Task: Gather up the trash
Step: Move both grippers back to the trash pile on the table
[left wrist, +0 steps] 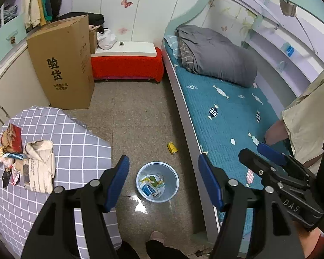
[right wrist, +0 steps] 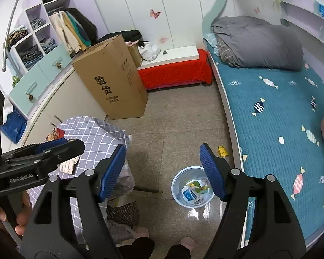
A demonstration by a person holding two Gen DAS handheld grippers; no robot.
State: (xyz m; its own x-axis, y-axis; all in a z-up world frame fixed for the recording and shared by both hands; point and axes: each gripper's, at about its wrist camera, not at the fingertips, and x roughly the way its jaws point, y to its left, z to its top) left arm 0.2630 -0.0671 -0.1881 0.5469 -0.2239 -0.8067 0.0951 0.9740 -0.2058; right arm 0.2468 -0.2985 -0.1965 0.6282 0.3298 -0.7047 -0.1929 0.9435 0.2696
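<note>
You had even, bright indoor light and sharp focus. Glare shone on the floor (left wrist: 140, 205) between your tongs; edges bowed, corners went black.

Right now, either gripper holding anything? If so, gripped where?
Nothing held. Left gripper and right gripper both stand open and empty above the bin.

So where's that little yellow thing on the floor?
The yellow scrap lies on the floor beside the bed edge, just beyond the blue bin.

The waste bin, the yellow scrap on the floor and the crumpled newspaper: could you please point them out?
waste bin (left wrist: 174, 180), left wrist view, right wall.
yellow scrap (left wrist: 172, 148), left wrist view, its middle.
crumpled newspaper (left wrist: 40, 168), left wrist view, its middle.
</note>
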